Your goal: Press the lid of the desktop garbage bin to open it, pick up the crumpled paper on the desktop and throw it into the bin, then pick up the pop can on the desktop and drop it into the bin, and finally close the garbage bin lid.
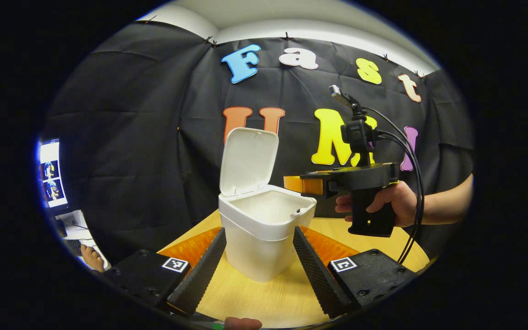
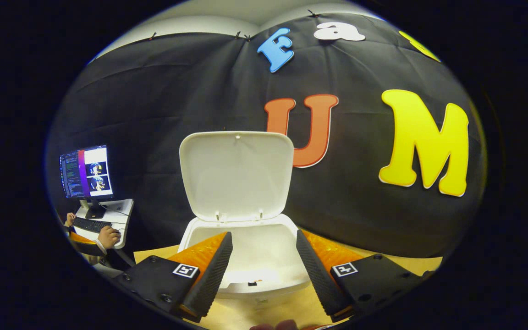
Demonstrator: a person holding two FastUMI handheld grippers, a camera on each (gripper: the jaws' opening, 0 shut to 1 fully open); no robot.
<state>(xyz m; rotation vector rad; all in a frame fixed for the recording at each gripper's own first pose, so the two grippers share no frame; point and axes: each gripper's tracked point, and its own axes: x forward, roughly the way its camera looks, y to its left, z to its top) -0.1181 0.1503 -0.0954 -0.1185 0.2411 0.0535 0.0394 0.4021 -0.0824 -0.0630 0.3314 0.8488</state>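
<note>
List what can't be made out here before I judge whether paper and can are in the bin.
- Bin bottom: hidden by its own front wall in the left gripper view and by the right hand-held gripper fingers in the right gripper view, so contents cannot be told.
- Lid outer face: turned away, underside showing.
- Monitor: too small to read.

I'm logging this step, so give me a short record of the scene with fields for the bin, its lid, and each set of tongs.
bin: white, on the wooden table, bin
lid: lid raised, standing upright behind the opening
left tongs: left tongs open, fingers either side of the bin, apart from it
right tongs: right tongs open, above the bin's opening, holding nothing
</note>
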